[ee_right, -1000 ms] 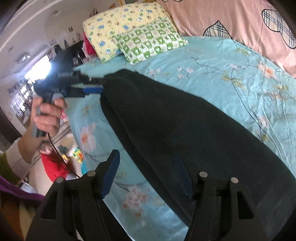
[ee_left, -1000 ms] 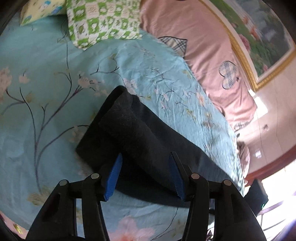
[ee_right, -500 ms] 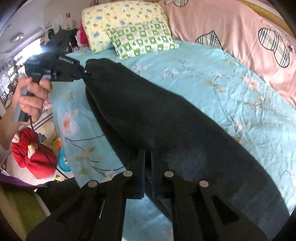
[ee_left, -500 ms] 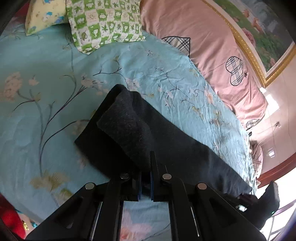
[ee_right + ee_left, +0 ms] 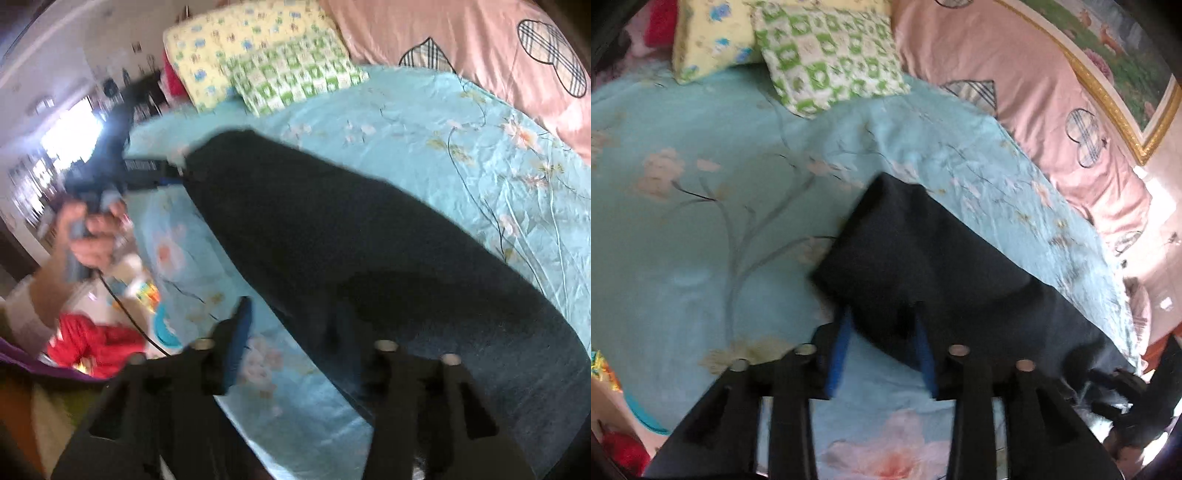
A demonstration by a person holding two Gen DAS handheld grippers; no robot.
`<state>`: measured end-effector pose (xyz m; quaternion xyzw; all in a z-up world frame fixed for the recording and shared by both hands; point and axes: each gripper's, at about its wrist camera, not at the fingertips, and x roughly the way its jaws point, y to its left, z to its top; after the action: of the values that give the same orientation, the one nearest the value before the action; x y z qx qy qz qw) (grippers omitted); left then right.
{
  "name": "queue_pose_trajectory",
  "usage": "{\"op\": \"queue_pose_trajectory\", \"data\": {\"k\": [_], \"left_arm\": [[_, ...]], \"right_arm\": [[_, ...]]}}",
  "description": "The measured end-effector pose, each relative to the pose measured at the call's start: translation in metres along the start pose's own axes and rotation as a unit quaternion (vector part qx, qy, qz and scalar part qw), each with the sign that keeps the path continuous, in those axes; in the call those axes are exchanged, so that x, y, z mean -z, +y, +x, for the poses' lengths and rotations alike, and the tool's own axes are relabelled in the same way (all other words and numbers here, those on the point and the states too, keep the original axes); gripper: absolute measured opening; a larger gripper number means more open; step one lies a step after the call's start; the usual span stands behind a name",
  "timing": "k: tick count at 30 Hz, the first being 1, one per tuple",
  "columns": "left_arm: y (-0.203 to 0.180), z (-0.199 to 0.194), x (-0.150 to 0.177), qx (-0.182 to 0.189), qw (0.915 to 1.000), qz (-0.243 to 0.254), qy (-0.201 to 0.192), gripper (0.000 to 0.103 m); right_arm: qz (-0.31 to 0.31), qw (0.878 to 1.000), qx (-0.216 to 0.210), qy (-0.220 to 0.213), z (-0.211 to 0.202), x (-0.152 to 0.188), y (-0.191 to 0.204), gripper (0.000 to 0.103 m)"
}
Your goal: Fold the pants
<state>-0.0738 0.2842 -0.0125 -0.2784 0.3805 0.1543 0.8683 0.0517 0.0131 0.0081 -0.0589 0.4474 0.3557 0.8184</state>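
Note:
The dark pants lie folded lengthwise on the turquoise flowered bedsheet. My left gripper is open, its blue-padded fingers straddling the near edge of the pants' end. In the right wrist view the pants stretch away as a long dark strip. My right gripper is open, its left finger over the sheet and its right finger over the dark cloth. The left gripper shows there at the far end of the pants, held in a hand.
A green checked pillow and a yellow pillow lie at the head of the bed. A pink quilt with plaid hearts runs along the wall side. The bed edge is to the left, with red cloth on the floor.
Both grippers were shut on the pants' edge half a second ago and have opened, letting the cloth go. The pants now lie flatter on the sheet.

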Motion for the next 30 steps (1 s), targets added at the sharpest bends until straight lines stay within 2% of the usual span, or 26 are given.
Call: {"op": "queue_pose_trajectory", "data": {"k": [3,6,11,14,18,24,27,30], "left_arm": [[0.009,-0.006,0.002,0.003,0.9998,-0.021,0.0,0.046],[0.013,-0.006,0.006,0.003,0.9993,-0.037,0.009,0.047],[0.009,0.0,0.008,-0.002,0.9992,-0.032,0.024,0.048],[0.007,0.011,0.005,-0.01,0.9989,-0.027,0.037,0.048],[0.008,0.025,-0.001,-0.009,0.9984,-0.03,0.046,0.048],[0.008,0.034,-0.006,-0.005,0.9982,-0.034,0.048,0.048],[0.008,0.04,-0.009,0.0,0.9982,-0.037,0.046,0.048],[0.005,0.047,-0.015,0.001,0.9982,-0.041,0.045,0.048]], "right_arm": [[0.032,0.999,-0.024,-0.03,-0.011,-0.015,-0.009,0.052],[0.082,0.995,-0.023,-0.049,-0.01,-0.036,-0.033,0.052],[0.156,0.986,-0.031,-0.052,0.011,-0.075,-0.084,0.051],[0.16,0.987,-0.022,-0.026,0.032,-0.093,-0.102,0.049],[0.155,0.987,-0.02,0.037,0.074,-0.104,-0.116,0.043],[0.104,0.986,-0.043,0.124,0.119,-0.1,-0.104,0.04],[0.05,0.989,-0.033,0.137,0.121,-0.098,-0.09,0.04],[0.045,0.988,-0.032,0.143,0.127,-0.102,-0.09,0.04]]}}
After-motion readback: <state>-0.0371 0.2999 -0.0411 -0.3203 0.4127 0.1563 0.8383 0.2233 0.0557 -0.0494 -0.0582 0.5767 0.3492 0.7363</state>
